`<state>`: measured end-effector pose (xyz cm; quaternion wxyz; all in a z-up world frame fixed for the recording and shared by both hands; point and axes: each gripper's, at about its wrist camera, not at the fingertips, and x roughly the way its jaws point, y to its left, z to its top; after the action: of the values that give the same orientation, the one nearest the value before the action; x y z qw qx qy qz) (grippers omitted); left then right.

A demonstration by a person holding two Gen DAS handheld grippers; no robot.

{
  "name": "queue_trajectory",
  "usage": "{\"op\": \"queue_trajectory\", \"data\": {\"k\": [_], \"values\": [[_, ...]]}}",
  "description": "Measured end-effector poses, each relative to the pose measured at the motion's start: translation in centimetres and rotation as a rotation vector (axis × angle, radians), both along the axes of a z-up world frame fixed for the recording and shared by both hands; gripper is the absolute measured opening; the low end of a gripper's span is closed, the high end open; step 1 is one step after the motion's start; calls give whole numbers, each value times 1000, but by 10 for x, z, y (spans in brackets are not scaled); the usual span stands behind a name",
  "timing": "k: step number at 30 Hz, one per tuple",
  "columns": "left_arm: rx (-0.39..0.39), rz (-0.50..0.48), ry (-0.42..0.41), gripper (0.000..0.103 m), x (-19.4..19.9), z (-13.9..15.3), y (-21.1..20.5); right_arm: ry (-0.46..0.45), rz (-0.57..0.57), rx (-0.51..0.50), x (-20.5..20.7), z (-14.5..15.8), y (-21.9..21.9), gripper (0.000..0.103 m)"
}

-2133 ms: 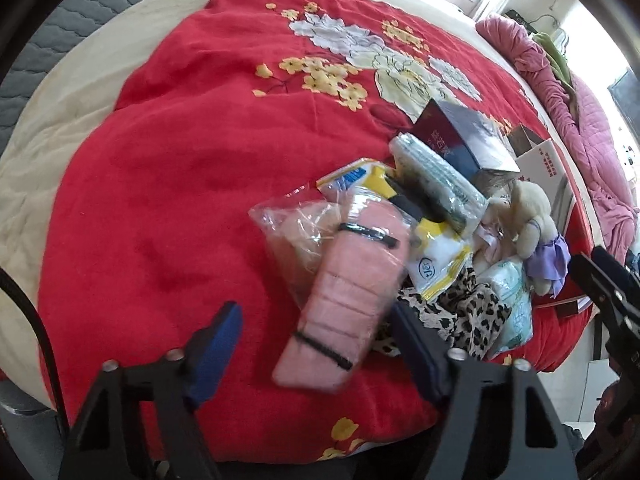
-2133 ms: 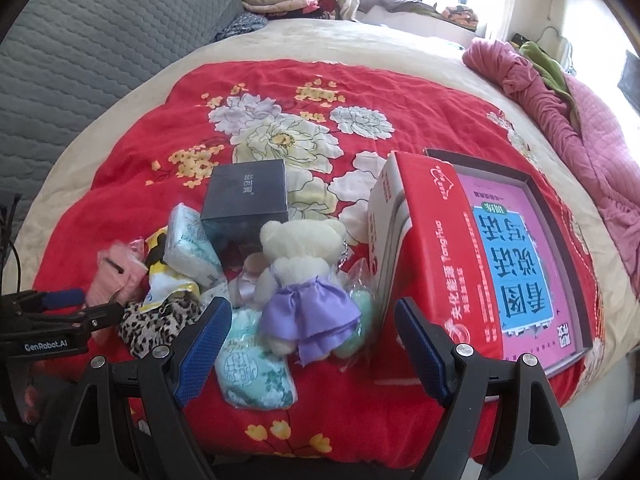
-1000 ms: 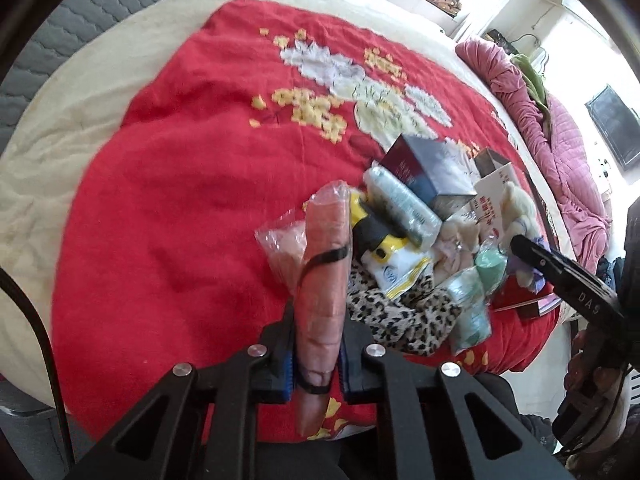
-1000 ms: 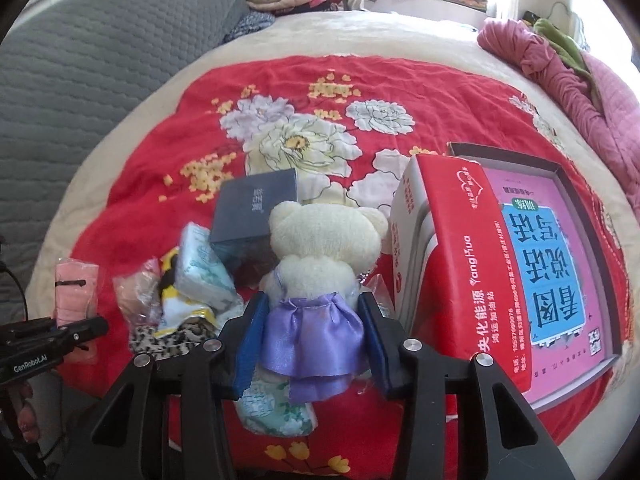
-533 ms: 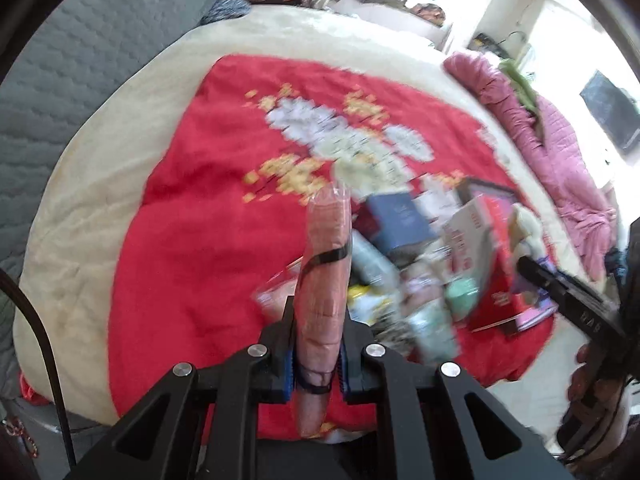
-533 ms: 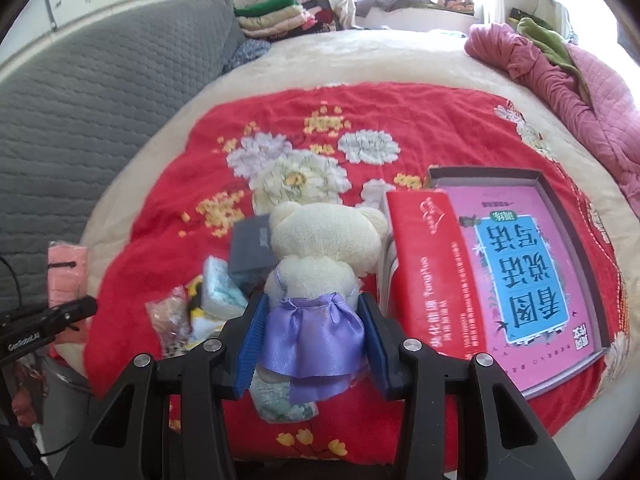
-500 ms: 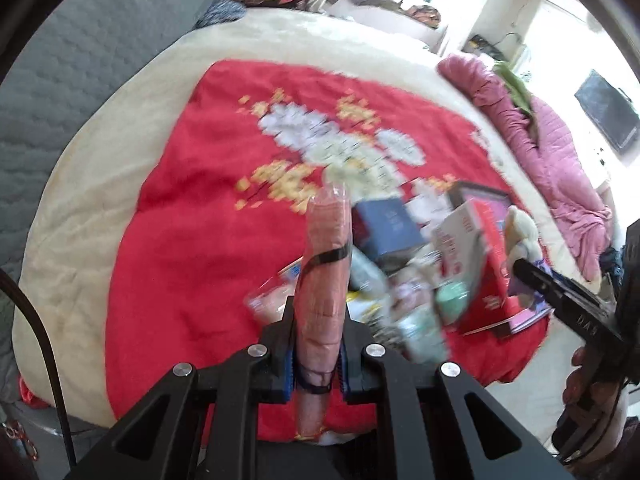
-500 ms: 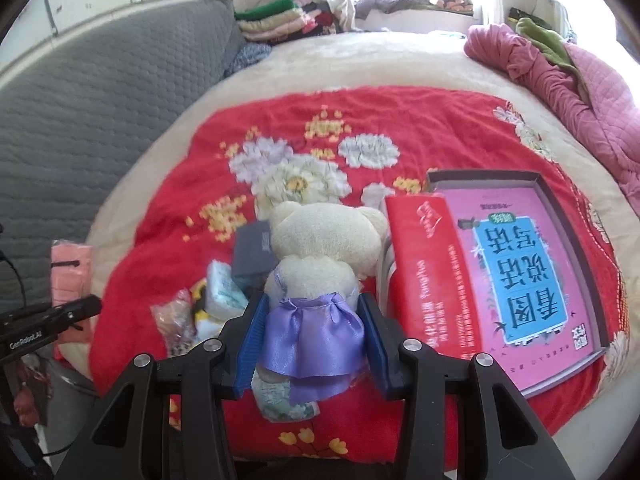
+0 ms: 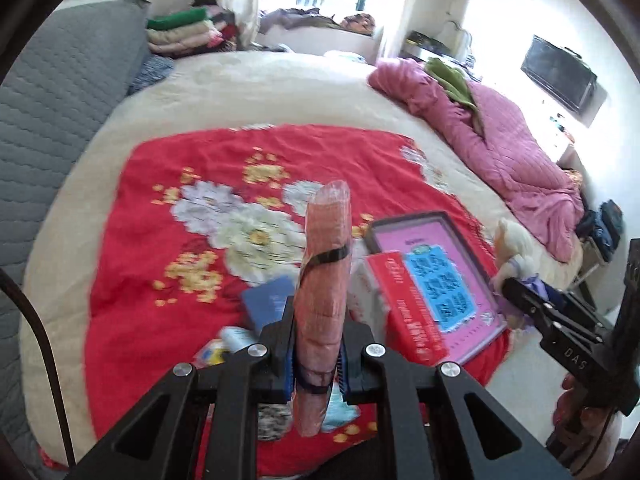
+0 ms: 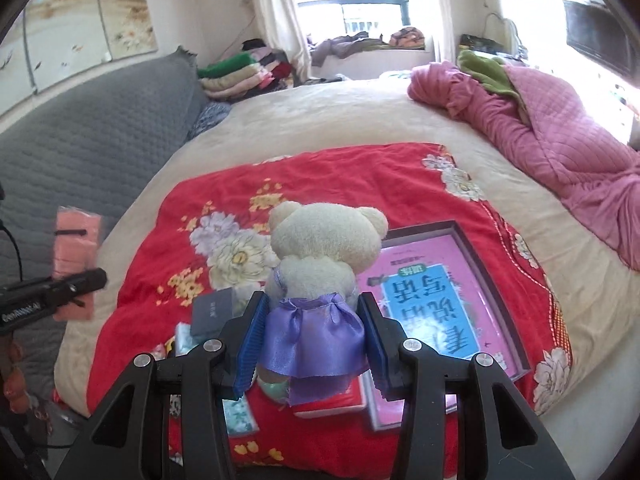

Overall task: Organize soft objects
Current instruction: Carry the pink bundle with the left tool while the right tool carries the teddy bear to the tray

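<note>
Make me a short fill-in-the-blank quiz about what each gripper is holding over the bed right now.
1. The right gripper grips a cream teddy bear by its ____ skirt.
2. The left gripper is shut on a ____ rolled bundle in clear wrap.
3. The blanket under the pile is ____ with flowers.

Missing words: purple; pink; red

The small packets [image 9: 240, 340] behind the pink roll [image 9: 325, 280] are blurred and partly hidden, contents unreadable.

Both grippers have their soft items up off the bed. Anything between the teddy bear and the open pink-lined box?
Nothing visible does. The right gripper holds the teddy bear clear above the pile, and the open box lies just beyond it.
</note>
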<state>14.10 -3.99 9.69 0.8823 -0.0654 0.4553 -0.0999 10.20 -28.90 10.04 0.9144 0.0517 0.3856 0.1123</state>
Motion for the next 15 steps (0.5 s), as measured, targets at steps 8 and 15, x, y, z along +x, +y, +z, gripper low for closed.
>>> {"op": "queue_trajectory", "data": {"k": [8, 15], "values": [[39, -97, 16, 16, 14, -9, -66, 20, -78, 2, 6, -5, -56, 47], [54, -172, 50, 16, 30, -33, -127, 83, -154, -29, 18, -34, -105, 47]]}}
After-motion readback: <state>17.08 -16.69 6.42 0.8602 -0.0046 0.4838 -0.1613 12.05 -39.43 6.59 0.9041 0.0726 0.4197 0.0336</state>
